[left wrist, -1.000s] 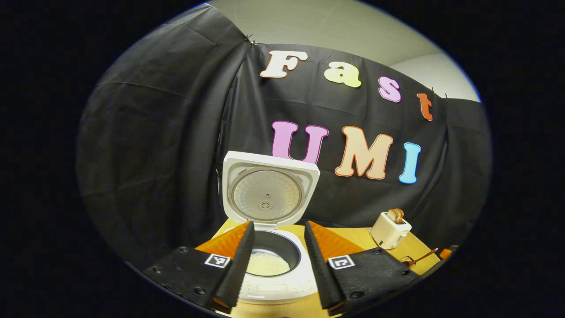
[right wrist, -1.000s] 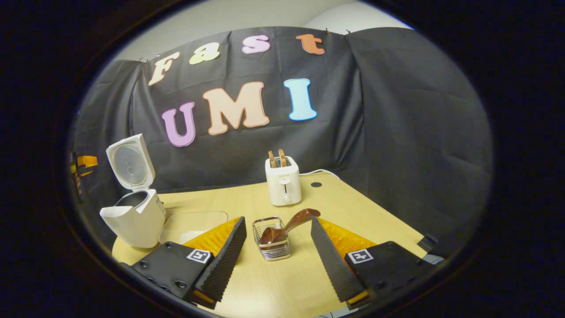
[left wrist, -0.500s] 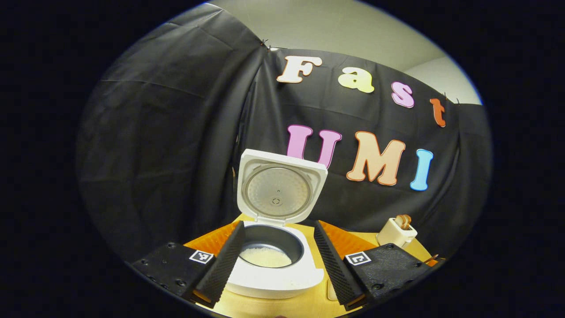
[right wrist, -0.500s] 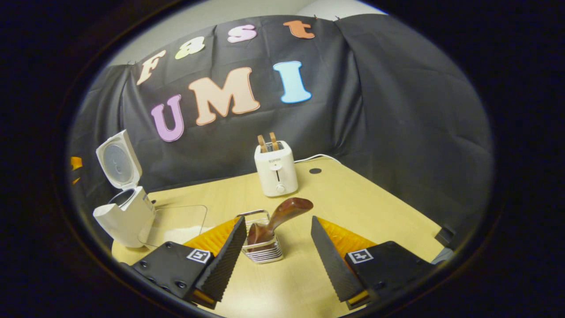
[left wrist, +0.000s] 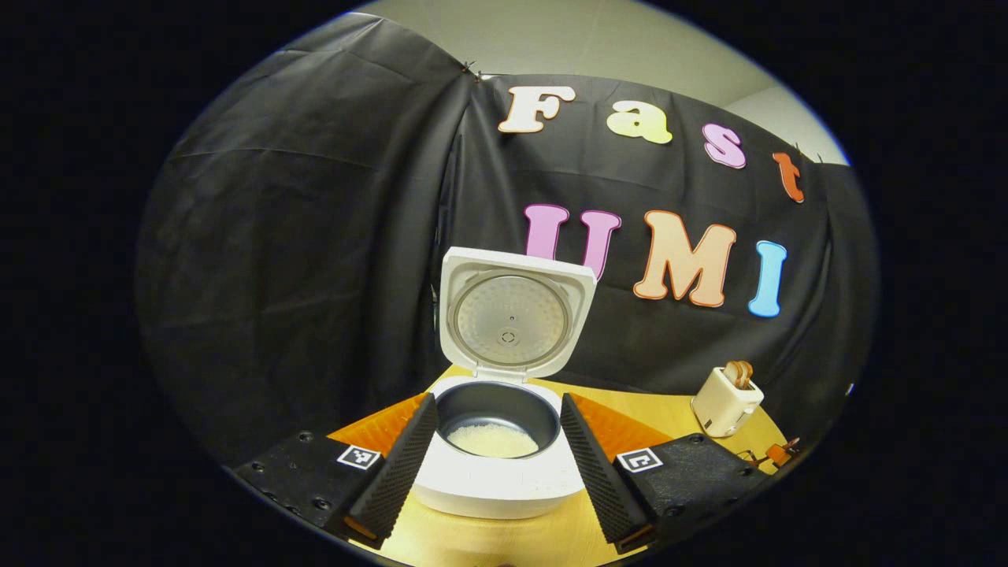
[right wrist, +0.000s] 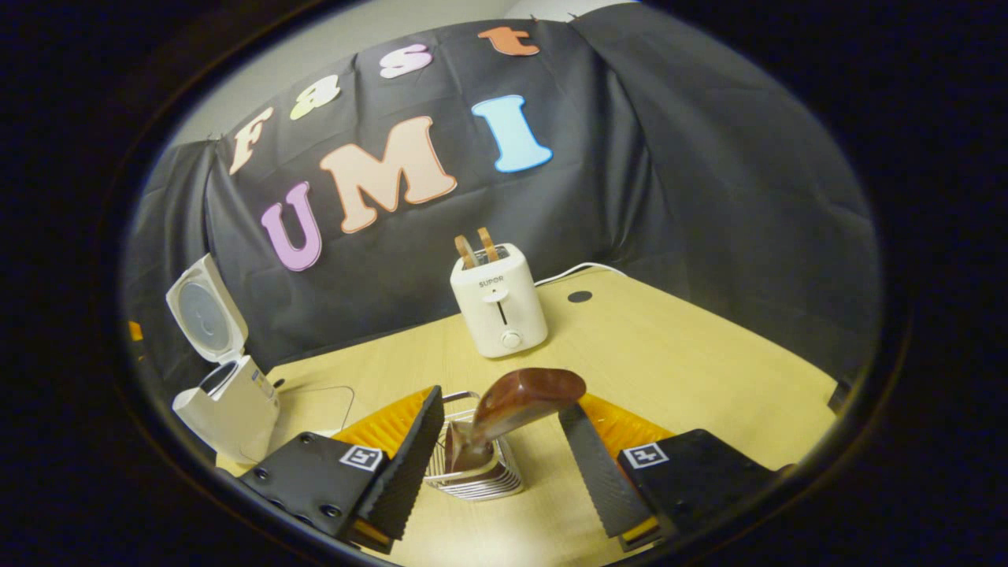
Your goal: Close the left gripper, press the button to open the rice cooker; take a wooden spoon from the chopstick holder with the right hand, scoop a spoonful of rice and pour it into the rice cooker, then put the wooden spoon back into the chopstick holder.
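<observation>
Rice cooker [left wrist: 498,472] lid up; left gripper [left wrist: 496,472] spread; right gripper [right wrist: 494,465] spread, flanking wooden spoon [right wrist: 512,402] in chopstick holder [right wrist: 472,476].

The rice cooker [left wrist: 498,480] was seen to be white, its raised lid [left wrist: 512,319] lined with a pale grey dimpled plate and its inner pot [left wrist: 497,409] coloured dark grey. The rice [left wrist: 492,440] inside was off-white. The worktop [right wrist: 669,339] was finished in light yellow wood grain. The toaster [right wrist: 498,303] was cream white, with brown toast [right wrist: 476,246] showing at its top. The wooden spoon [right wrist: 512,405] was glossy reddish brown, and the chopstick holder [right wrist: 472,472] was made of silver wire. A black-and-white square marker [right wrist: 361,457] was borne on the right claw's black body.
</observation>
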### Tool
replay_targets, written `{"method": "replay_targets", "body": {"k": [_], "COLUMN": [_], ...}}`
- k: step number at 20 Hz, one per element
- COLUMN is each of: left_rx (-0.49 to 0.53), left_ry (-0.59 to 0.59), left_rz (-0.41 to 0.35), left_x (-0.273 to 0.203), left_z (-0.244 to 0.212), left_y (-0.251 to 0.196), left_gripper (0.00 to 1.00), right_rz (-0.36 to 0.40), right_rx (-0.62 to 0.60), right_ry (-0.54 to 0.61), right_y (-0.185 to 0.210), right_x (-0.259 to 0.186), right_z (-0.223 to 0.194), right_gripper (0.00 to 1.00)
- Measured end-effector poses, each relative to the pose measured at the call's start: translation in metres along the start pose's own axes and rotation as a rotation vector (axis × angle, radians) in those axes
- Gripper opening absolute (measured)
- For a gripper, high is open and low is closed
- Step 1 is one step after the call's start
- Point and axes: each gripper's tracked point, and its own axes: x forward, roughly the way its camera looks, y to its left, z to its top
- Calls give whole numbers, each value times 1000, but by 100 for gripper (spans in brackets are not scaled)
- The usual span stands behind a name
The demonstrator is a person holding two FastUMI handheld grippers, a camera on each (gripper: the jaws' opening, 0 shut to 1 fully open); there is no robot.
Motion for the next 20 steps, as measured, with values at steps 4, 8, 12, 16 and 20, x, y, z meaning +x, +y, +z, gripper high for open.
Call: {"method": "replay_targets", "body": {"k": [4,8,12,16,20], "left_rx": [30,120,119,114,113], "left_ry": [-14,-52,-44,-13,18], "left_rz": [-22,-30,-85,-88,-80], "left_x": [-2,-1,-1,6,8], "left_z": [4,13,7,-8,-19], "left_y": [-18,-34,-55,-54,-49], "left_gripper": [93,93,93,89,93], "right_rz": [23,27,36,20,70], "right_rx": [-2,45,71,68,71], "right_ry": [13,7,-5,-10,1], "right_y": [6,6,14,16,28], "right_x": [20,35,40,42,39], "right_z": [-12,-14,-10,-9,-12], "right_gripper": [94,58,30,27,27]}}
